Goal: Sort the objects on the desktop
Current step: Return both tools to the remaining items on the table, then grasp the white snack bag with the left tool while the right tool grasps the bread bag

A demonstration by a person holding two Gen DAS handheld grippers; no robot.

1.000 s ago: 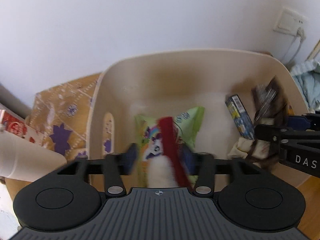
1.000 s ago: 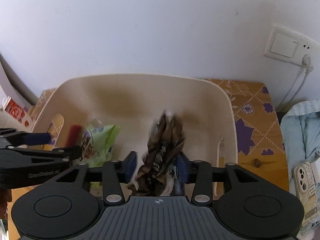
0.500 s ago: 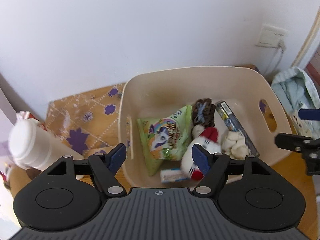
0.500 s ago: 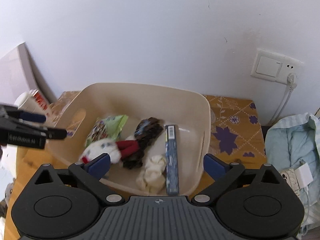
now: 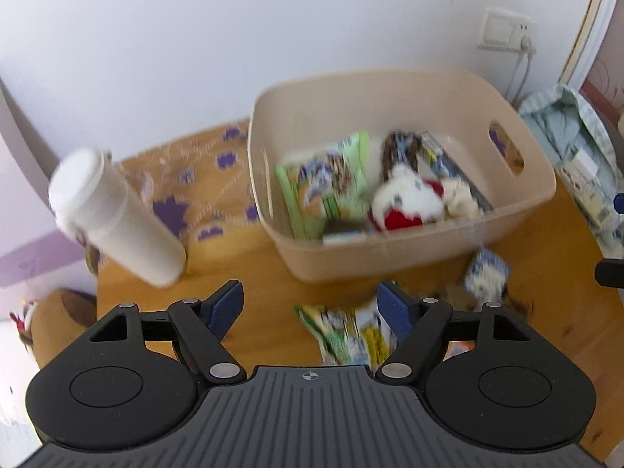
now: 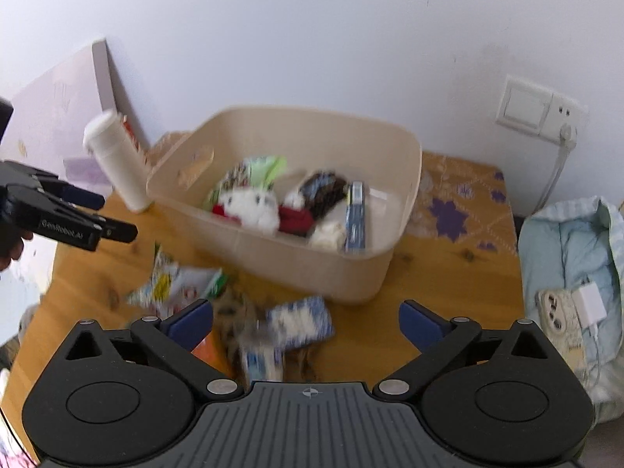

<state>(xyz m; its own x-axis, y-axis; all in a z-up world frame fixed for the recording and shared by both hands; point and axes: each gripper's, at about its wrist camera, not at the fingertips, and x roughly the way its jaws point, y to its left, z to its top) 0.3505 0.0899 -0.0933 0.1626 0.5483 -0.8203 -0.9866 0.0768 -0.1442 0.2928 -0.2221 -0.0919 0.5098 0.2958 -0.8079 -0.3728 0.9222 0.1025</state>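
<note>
Now that both grippers are backing away empty from the beige bin [image 5: 409, 257], the plush toy [image 5: 405, 202] and dark wrapper [image 6: 325, 191] are lying inside it; sorting is advancing. Left gripper [image 5: 310, 308] and right gripper [image 6: 306, 321] are spread wide, holding nothing. Lower centre of the right wrist view is showing a blue-white packet [image 6: 298, 321] unsorted; the left wrist view is showing a green snack packet [image 5: 343, 335] at lower centre.

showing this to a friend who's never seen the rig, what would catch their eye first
The beige bin by the wall, with a white plush with red parts lying on snack packets inside. Left of it stands a white bottle. More packets lie loose on the wooden table before both open tongs.
</note>
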